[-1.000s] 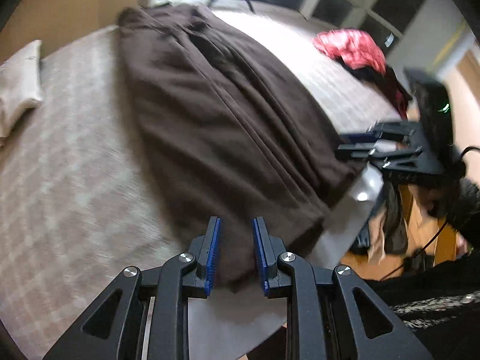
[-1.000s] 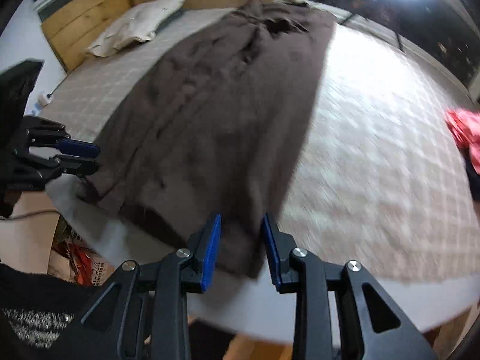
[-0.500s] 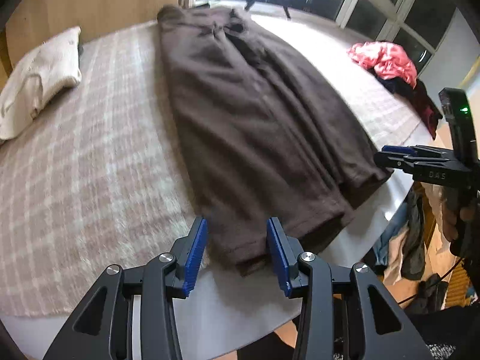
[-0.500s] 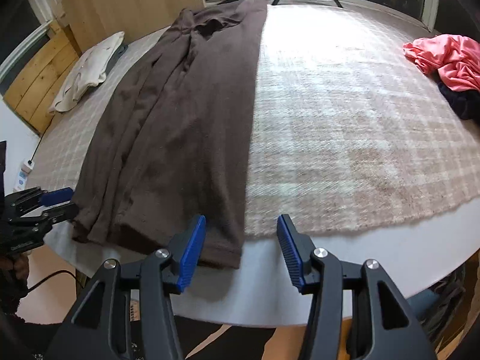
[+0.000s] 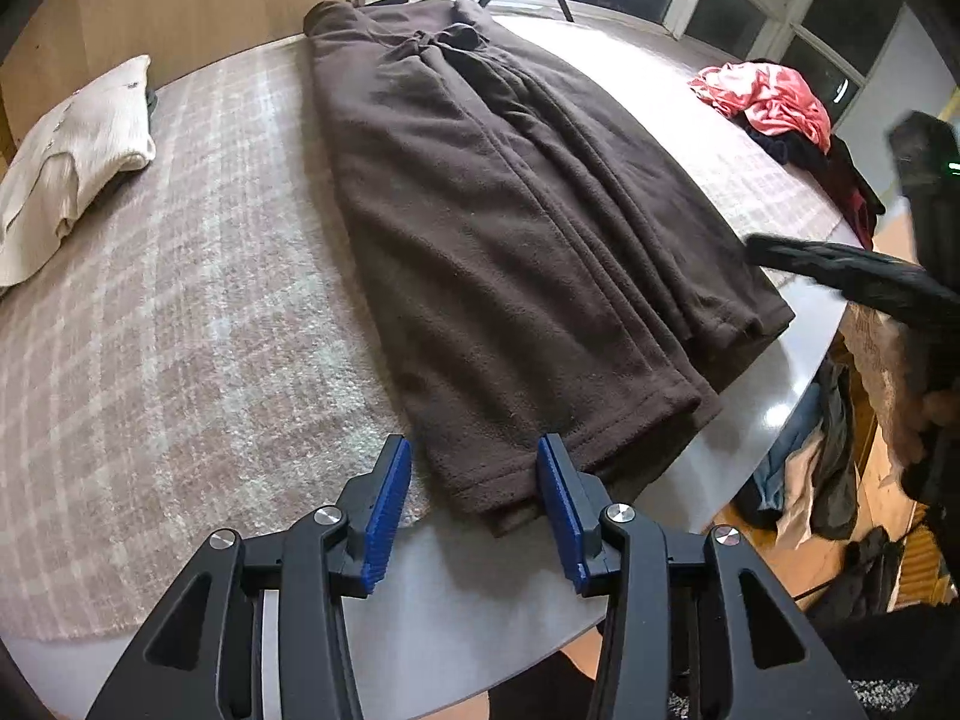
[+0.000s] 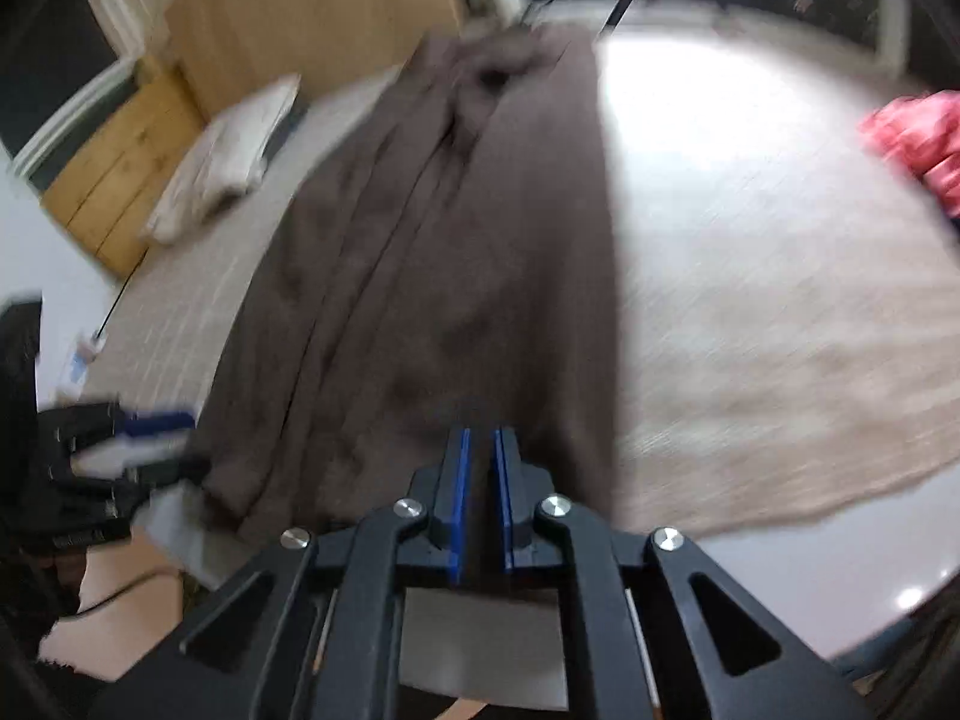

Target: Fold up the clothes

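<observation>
A long dark-brown fleece garment (image 5: 492, 222) lay stretched lengthwise on a round white bench (image 5: 480, 588) covered by a beige checked shaggy cloth (image 5: 168, 324), its hem reaching past the cloth's edge onto the bare white rim nearest the camera and its far end lying toward the dark windows. It was folded narrow, with several long lengthwise pleats running down its right half.

The left tongs (image 5: 474, 516) hung just above the near hem with their blue-padded jaws spread wide, one to each side of the hem's left corner, gripping nothing. The right tongs (image 6: 478, 501) were drawn almost together, leaving only a narrow slit between the blue pads, at the hem's right part; the right wrist view was blurred, so whether any fleece was caught between them could not be told.

A folded cream knitted garment (image 5: 72, 162) rested on the cloth well to the left of the brown one. A crumpled pink cloth (image 5: 762, 99) lay on dark clothes at the bench's far right edge, well apart from it.
</observation>
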A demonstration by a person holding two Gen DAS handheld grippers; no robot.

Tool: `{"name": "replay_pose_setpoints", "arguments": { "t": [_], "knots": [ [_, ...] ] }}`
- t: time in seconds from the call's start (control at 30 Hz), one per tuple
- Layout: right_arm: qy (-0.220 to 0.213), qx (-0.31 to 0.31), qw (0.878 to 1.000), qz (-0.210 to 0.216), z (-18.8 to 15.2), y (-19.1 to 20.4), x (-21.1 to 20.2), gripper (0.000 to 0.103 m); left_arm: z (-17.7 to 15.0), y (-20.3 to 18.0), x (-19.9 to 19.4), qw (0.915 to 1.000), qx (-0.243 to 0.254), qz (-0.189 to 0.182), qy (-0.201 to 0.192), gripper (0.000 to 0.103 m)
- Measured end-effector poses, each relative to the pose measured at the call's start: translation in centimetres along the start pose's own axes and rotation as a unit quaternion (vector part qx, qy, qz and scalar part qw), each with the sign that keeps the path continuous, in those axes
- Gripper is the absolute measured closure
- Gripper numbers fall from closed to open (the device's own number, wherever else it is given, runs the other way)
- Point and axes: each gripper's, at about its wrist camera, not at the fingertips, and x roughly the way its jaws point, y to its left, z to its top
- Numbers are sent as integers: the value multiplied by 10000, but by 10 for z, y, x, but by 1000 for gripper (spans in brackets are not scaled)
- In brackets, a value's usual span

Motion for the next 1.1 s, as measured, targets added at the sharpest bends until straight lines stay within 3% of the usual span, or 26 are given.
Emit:
{"name": "replay_pose_setpoints", "arguments": {
  "t": [0.1,0.2,0.37,0.47,0.53,0.6,0.73,0.93,1.0,1.1],
  "knots": [
    [-41,-95,9999,119,0,1,-12,95,9,2,-8,9999,33,-8,-104,63],
    [-82,-190,9995,237,1,2,-24,94,26,-12,-27,9983,310,-275,-414,63],
    [-37,281,9996,-45,16,-29,-11,94,68,-64,-18,9865,1124,-914,-758,61],
    [155,425,9990,3,15,-41,3,94,78,-83,9,9799,1526,-1186,-499,61],
    [487,391,9979,181,7,-38,12,95,75,-91,30,9790,1745,-1036,-173,63],
    [560,279,9980,57,0,-40,7,98,68,-88,47,9782,1916,-777,200,64],
    [600,374,9974,-108,-3,-44,-1,97,66,-75,44,9793,1755,-960,293,64],
    [643,396,9970,-149,-8,-40,-1,80,60,-65,17,9816,1577,-1069,99,68],
    [658,403,9969,-163,-9,-39,-1,74,51,-46,-7,9864,1368,-904,-78,63],
    [679,414,9967,-183,-11,-37,-1,65,37,-10,-15,9951,695,-707,52,62]
  ]
}}
